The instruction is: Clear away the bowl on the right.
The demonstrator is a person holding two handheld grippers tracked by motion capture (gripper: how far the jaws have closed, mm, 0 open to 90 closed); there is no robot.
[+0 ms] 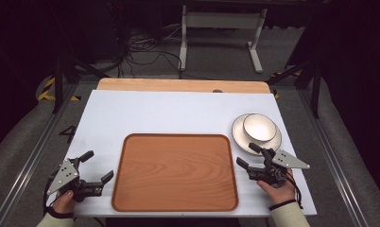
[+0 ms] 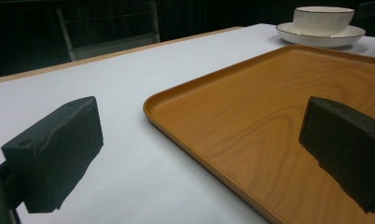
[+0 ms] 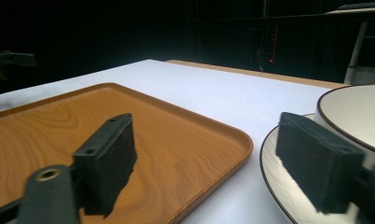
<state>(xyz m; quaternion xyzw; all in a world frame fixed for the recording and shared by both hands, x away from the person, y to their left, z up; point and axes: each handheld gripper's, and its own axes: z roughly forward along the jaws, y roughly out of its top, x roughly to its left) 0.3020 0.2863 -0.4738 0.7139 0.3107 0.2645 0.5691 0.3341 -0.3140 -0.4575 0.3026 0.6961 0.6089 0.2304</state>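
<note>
I count one wooden tray in front of me, one white plate and one white bowl (both with a thin dark line round the rim). I hold two grippers, my left gripper and my right gripper, one in each of my two hands, each with two black jaws. There is one table under it all.

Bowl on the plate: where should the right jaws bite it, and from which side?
Take the bowl by its near rim, one jaw inside, one outside. It sits upright and open on the plate, and the right gripper is already open just in front, so coming in from the person's side looks easiest.
</note>
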